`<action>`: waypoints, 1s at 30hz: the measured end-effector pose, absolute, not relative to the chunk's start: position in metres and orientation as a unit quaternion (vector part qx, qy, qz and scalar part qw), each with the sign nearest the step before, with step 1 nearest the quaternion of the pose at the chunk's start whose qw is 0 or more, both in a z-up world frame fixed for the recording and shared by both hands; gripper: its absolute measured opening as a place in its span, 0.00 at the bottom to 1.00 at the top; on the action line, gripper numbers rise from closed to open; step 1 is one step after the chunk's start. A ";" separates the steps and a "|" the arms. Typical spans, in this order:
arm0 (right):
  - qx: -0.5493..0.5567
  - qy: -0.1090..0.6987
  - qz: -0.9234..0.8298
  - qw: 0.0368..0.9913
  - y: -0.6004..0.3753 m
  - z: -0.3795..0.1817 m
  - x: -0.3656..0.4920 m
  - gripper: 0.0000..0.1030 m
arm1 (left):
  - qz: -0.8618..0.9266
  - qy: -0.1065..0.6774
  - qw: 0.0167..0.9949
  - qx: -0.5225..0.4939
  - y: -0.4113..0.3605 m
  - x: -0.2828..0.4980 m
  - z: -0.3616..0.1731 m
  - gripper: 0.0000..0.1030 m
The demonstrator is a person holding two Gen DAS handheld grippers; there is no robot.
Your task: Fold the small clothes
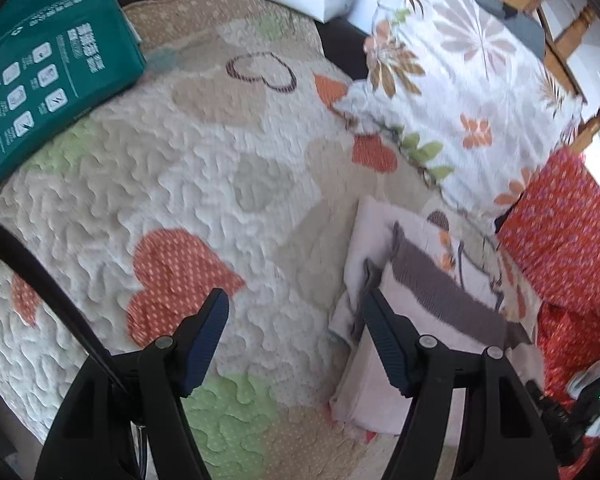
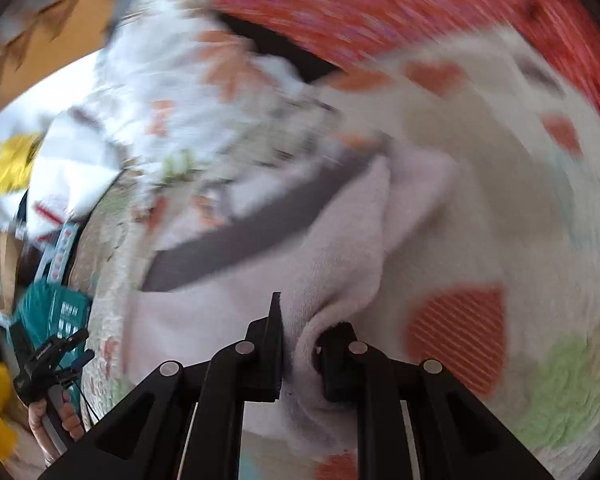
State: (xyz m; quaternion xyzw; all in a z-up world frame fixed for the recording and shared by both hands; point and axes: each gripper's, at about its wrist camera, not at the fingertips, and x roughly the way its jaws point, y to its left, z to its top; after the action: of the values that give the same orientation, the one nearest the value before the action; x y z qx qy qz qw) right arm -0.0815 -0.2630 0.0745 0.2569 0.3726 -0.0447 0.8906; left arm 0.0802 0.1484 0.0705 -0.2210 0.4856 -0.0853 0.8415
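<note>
On the heart-patterned quilt (image 1: 228, 184), the right gripper (image 2: 300, 344) has its 2 jaws clamped on a fold of the pale pink garment (image 2: 340, 256) with grey trim, while the left gripper (image 1: 296, 316) hangs with jaws apart over the quilt beside it.

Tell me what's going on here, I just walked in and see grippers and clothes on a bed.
A person is folding small clothes on a heart-patterned quilt, with a two-finger gripper in each hand. The right gripper is pinching a bunched fold of the pale pink garment with the grey band. The left gripper is open and holds nothing, hanging over the quilt beside that garment. A floral cloth and a red dotted cloth lie beyond it. The right wrist view is blurred.
</note>
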 end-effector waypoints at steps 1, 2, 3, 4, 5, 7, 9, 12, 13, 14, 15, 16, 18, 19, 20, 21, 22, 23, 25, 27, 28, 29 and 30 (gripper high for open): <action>0.232 0.379 -0.026 0.896 -0.237 0.085 -0.063 0.15 | -0.081 0.482 0.842 -0.227 0.154 0.081 0.073 0.67; 0.210 0.383 -0.012 0.900 -0.216 0.092 -0.045 0.15 | -0.079 0.480 0.842 -0.232 0.158 0.082 0.073 0.67; 0.184 0.389 0.000 0.903 -0.194 0.095 -0.030 0.15 | -0.077 0.479 0.842 -0.237 0.163 0.082 0.074 0.67; 0.164 0.395 0.007 0.904 -0.176 0.096 -0.017 0.15 | -0.075 0.478 0.841 -0.244 0.168 0.083 0.075 0.67; 0.139 0.404 0.023 0.904 -0.148 0.094 0.000 0.15 | -0.074 0.476 0.839 -0.251 0.173 0.083 0.076 0.67; 0.122 0.418 0.058 0.898 -0.110 0.084 0.018 0.15 | -0.069 0.472 0.838 -0.265 0.187 0.084 0.078 0.67; 0.102 0.435 0.087 0.890 -0.073 0.071 0.034 0.14 | -0.060 0.469 0.837 -0.274 0.198 0.085 0.079 0.68; 0.055 0.471 0.099 0.875 -0.028 0.041 0.051 0.15 | -0.046 0.465 0.837 -0.285 0.215 0.086 0.079 0.68; 0.029 0.486 0.093 0.869 -0.013 0.027 0.057 0.15 | -0.042 0.464 0.836 -0.290 0.220 0.086 0.078 0.68; 0.017 0.493 0.089 0.866 -0.007 0.019 0.060 0.16 | -0.040 0.464 0.835 -0.294 0.223 0.087 0.078 0.68; 0.009 0.495 0.088 0.864 -0.002 0.011 0.061 0.21 | -0.040 0.464 0.833 -0.299 0.226 0.087 0.077 0.68; 0.007 0.492 0.088 0.866 0.000 0.011 0.061 0.23 | -0.042 0.464 0.831 -0.304 0.229 0.087 0.077 0.68; 0.015 0.485 0.096 0.869 0.004 0.014 0.055 0.39 | -0.044 0.462 0.830 -0.308 0.230 0.086 0.077 0.68; 0.023 0.485 0.110 0.867 0.007 0.016 0.053 0.46 | -0.044 0.461 0.831 -0.308 0.230 0.086 0.078 0.68; 0.029 0.484 0.123 0.866 0.007 0.018 0.050 0.56 | -0.044 0.460 0.832 -0.307 0.229 0.086 0.079 0.68; 0.031 0.483 0.131 0.865 0.008 0.020 0.050 0.58 | -0.044 0.459 0.833 -0.306 0.229 0.086 0.080 0.68; 0.031 0.481 0.139 0.865 0.008 0.023 0.046 0.58 | -0.044 0.459 0.833 -0.305 0.228 0.086 0.080 0.68; 0.036 0.477 0.153 0.865 0.007 0.028 0.040 0.58 | -0.044 0.460 0.833 -0.305 0.227 0.086 0.080 0.68; 0.045 0.469 0.166 0.866 0.002 0.036 0.030 0.58 | -0.046 0.462 0.833 -0.301 0.224 0.084 0.078 0.68; 0.046 0.464 0.162 0.870 -0.007 0.043 0.026 0.58 | -0.049 0.467 0.834 -0.290 0.217 0.084 0.076 0.68; 0.045 0.460 0.157 0.872 -0.014 0.047 0.024 0.58 | -0.051 0.470 0.834 -0.285 0.213 0.084 0.075 0.68; 0.044 0.456 0.148 0.876 -0.023 0.051 0.021 0.58 | -0.057 0.473 0.834 -0.279 0.207 0.085 0.073 0.68; 0.040 0.453 0.129 0.881 -0.035 0.054 0.019 0.58 | -0.068 0.477 0.832 -0.276 0.201 0.085 0.070 0.68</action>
State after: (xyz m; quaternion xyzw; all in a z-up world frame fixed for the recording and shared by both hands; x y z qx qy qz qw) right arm 0.0189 -0.0351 0.0537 0.0402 0.4526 0.1295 0.8813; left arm 0.0853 0.2008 0.0704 -0.2758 0.4771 -0.0681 0.8317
